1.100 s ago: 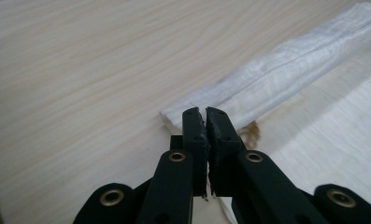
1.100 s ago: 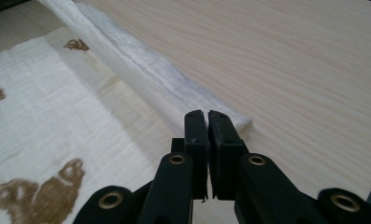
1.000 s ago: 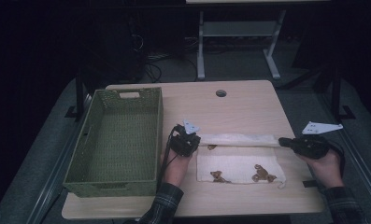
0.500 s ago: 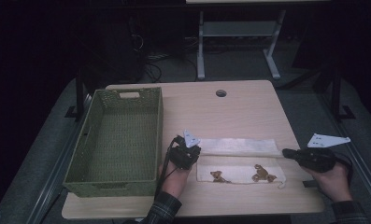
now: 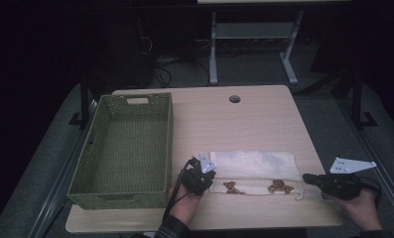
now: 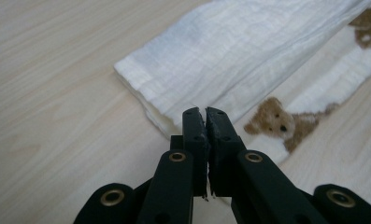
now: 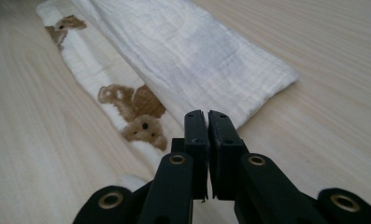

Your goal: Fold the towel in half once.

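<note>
A white cloth (image 5: 254, 166) with brown bear prints lies along the table's near side, its plain top layer folded toward me over the printed layer. My left gripper (image 5: 208, 178) is at the cloth's left end. In the left gripper view the jaws (image 6: 206, 114) are shut at the near edge of the top layer of the cloth (image 6: 248, 51). My right gripper (image 5: 307, 177) is at the right end. Its jaws (image 7: 206, 116) are pressed together on the same folded edge of the cloth (image 7: 188, 51). Bear prints (image 5: 280, 187) show on the strip left uncovered.
A green woven basket (image 5: 168, 144) stands empty on the table's left half, close to my left hand. A cable hole (image 5: 234, 99) sits near the table's far edge. A metal table frame (image 5: 249, 34) stands on the floor beyond.
Both grippers have moved toward me with the cloth's edge. The white top layer now covers much more of the printed side, and the cloth looks narrower.
</note>
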### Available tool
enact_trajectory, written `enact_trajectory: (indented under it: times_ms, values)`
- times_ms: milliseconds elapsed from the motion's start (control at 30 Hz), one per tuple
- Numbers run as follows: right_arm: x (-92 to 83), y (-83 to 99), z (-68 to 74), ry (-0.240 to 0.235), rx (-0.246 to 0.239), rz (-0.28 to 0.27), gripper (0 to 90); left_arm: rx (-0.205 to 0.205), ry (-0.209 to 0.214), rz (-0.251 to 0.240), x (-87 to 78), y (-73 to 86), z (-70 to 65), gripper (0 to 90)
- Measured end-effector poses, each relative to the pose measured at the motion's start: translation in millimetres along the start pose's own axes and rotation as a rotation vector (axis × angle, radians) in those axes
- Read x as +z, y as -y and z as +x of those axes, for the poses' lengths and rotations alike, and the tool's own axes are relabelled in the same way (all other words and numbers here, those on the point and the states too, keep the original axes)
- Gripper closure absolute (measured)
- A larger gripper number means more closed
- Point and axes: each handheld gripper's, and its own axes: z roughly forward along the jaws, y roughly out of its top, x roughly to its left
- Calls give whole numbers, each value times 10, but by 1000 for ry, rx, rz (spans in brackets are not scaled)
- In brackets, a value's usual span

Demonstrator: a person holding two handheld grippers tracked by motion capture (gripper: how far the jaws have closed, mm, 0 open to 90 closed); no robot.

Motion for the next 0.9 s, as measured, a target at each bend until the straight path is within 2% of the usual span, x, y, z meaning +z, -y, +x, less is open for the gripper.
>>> enact_trajectory:
  times_ms: [133, 200, 300, 367, 467, 500, 633, 667, 700, 733, 767, 800, 900]
  values:
    - [-13, 39, 34, -14, -3, 4, 868, -3, 6, 15, -11, 41, -16, 871]
    - [18, 74, 68, -30, -5, 23, 867, -1, 9, 41, 6, 73, -28, 870]
    - [46, 95, 88, -35, -12, 39, 867, 2, 20, 55, 21, 85, -30, 871]
    - [73, 125, 96, -30, -11, 69, 863, 5, 45, 98, 74, 116, -39, 870]
    - [88, 152, 94, -36, -17, 88, 861, 12, 60, 129, 119, 138, -65, 867]
    - [93, 160, 100, -39, -17, 90, 861, 21, 56, 129, 113, 134, -67, 867]
    - [89, 162, 99, -42, -23, 93, 855, 14, 67, 126, 99, 145, -64, 861]
    - [87, 162, 99, -47, -19, 91, 830, 14, 69, 120, 83, 142, -55, 850]
    - [87, 162, 99, -47, -19, 91, 830, 14, 69, 120, 83, 142, -55, 814]
    - [69, 150, 87, -62, -16, 74, 768, -7, 83, 82, 41, 123, -31, 793]
    - [69, 150, 87, -62, -16, 74, 768, -7, 83, 82, 41, 123, -31, 762]
    - [43, 132, 82, -68, -7, 50, 726, -20, 75, 49, 4, 93, -19, 733]
    - [32, 77, 78, -43, -13, 26, 699, -9, 57, 41, 9, 50, -2, 670]
